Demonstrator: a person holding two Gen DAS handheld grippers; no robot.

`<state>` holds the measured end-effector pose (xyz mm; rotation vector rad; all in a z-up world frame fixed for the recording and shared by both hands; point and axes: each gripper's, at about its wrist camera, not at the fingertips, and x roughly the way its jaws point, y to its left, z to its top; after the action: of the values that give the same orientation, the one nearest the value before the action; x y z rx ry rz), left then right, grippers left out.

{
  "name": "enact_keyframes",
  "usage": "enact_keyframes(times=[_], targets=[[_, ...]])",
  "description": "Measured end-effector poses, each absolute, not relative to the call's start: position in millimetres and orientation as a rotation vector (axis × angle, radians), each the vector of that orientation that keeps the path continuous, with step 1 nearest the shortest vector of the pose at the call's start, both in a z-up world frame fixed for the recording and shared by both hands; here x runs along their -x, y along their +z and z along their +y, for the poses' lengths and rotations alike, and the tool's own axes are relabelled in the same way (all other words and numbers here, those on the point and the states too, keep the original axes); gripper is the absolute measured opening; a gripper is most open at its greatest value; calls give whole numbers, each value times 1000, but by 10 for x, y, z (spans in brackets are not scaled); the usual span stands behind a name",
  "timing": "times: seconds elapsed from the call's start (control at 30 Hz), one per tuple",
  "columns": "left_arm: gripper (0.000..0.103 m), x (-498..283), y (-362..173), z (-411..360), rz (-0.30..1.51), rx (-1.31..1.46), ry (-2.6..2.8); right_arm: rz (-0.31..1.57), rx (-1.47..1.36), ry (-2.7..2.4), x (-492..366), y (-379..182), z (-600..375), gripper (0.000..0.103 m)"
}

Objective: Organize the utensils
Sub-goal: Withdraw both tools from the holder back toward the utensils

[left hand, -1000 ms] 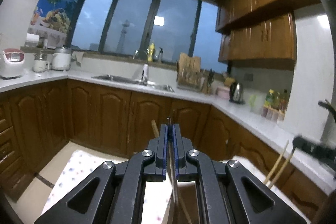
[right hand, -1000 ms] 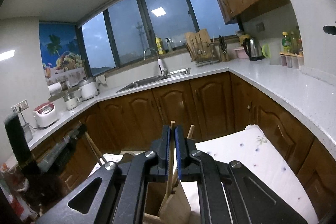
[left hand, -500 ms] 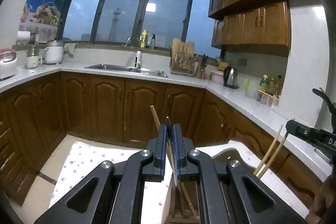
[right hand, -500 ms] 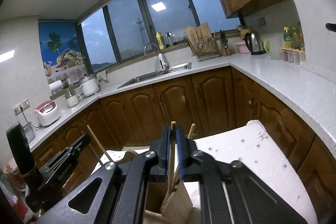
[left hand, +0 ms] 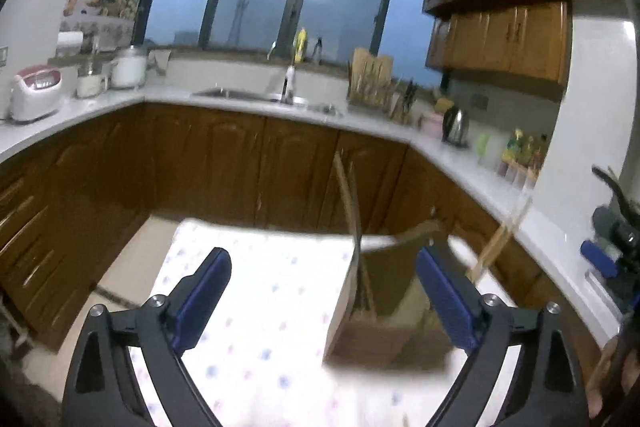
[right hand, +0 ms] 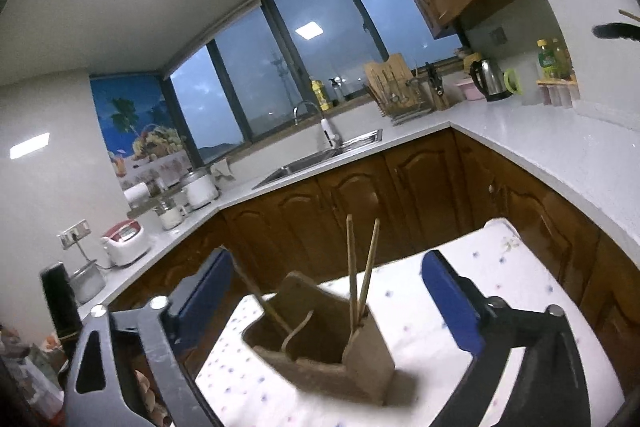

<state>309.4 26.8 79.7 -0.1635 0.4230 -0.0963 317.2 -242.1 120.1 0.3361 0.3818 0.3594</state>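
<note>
The left claw stands wide, its jaws having just been opening, with nothing pressed between the blue pads. Through the left wrist view, the wooden holder sits on a cloth-covered counter patterned with small dots, ahead and toward the right finger, not touched by either pad. A pair of chopsticks rises from the holder's near-left corner, leaning a little left; a second pair leans out to the right, blurred. The other claw shows at the far right edge. Beyond lie brown cabinets, a sink, a rice cooker and a kettle. In the right wrist view, the right claw is likewise spread wide, its jaws having just been opening, gripping nothing. The holder lies below and between the fingers, apart from both. Two chopsticks stand upright in its right compartment, and another stick slants left from the larger compartment, close to the left finger. Nothing blocks the holder's open top. Behind stand the sink, a drying rack and the kettle.
</note>
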Motion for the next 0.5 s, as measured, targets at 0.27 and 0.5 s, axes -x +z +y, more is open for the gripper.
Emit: enact_keyframes(times=[0.27, 0.5], targets=[[95, -2643, 766, 345, 584, 129, -85, 452, -300, 365, -2572, 1038, -2513, 98], [95, -2193, 791, 349, 647, 138, -90, 513, -299, 332, -2174, 866, -2620, 98]])
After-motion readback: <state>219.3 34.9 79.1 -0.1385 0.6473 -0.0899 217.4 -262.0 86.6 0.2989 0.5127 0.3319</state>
